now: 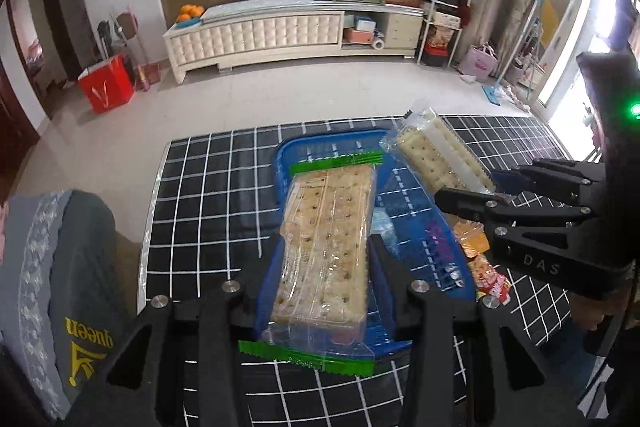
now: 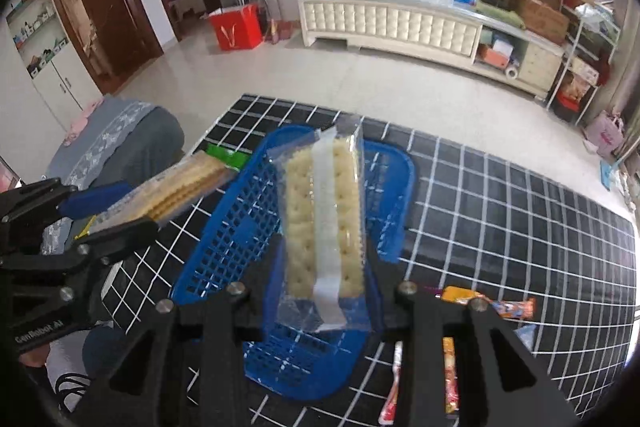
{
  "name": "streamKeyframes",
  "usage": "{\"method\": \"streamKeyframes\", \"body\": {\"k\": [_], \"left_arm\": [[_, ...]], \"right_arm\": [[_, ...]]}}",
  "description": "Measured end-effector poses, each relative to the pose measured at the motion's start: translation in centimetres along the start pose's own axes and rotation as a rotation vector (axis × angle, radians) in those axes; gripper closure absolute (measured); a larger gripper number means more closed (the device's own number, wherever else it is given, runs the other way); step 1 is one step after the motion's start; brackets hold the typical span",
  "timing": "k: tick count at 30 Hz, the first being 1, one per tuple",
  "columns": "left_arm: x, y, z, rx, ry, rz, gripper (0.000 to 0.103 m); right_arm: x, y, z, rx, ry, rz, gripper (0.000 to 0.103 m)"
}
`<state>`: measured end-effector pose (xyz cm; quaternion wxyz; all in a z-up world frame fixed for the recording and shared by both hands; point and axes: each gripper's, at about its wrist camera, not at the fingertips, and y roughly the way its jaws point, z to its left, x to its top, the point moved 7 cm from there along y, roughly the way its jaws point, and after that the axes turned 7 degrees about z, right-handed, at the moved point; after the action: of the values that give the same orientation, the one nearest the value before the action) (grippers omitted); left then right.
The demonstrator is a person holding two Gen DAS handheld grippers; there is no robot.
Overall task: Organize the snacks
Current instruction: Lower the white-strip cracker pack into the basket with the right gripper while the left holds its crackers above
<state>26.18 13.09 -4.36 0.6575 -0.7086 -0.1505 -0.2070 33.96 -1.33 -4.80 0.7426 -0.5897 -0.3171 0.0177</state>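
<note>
Black jaws of the left gripper (image 1: 326,267) clamp a green-edged cracker pack (image 1: 326,251), held over the blue basket (image 2: 224,239). The right gripper (image 2: 324,263) pinches a clear cracker pack (image 2: 326,223) over the same basket. Small snack packets (image 2: 508,307) lie beside it on the checked cloth (image 2: 520,211). Beyond is bare floor. Both packs share one airspace; releasing together could make them collide, or crush the crackers.
</note>
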Motion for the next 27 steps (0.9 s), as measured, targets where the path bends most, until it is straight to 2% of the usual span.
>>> {"method": "streamKeyframes", "body": {"k": [7, 10, 15, 16, 17, 18, 19, 22, 27], "left_arm": [[-0.3, 2.5, 4.1, -0.009, -0.072, 0.021, 0.063], [-0.4, 3.1, 5.4, -0.015, -0.090, 0.021, 0.063], [-0.3, 3.3, 6.8, -0.020, -0.109, 0.012, 0.063], [-0.3, 3.3, 6.9, -0.021, -0.111, 0.012, 0.063], [-0.4, 3.3, 7.0, -0.021, -0.113, 0.011, 0.063], [-0.4, 3.3, 7.1, -0.020, -0.116, 0.011, 0.063], [-0.6, 3.2, 7.1, -0.021, -0.114, 0.011, 0.063], [-0.8, 3.0, 6.7, -0.024, -0.111, 0.008, 0.063], [-0.9, 2.9, 5.5, -0.025, -0.099, 0.009, 0.063]], "right_arm": [[1.2, 4.8, 0.4, -0.021, 0.024, 0.079, 0.062], [1.6, 7.9, 0.5, 0.012, 0.060, 0.151, 0.062], [2.4, 11.4, 1.0, 0.037, 0.083, 0.202, 0.061], [2.5, 11.6, 1.3, 0.050, 0.083, 0.203, 0.057], [2.6, 12.0, 1.7, 0.056, 0.074, 0.212, 0.044], [2.7, 12.1, 1.8, 0.040, 0.066, 0.219, 0.036], [2.6, 12.0, 1.8, 0.021, 0.053, 0.213, 0.024], [2.6, 10.8, 1.9, -0.018, 0.010, 0.170, 0.022], [1.8, 7.3, 1.1, 0.014, 0.008, 0.135, 0.022]]}}
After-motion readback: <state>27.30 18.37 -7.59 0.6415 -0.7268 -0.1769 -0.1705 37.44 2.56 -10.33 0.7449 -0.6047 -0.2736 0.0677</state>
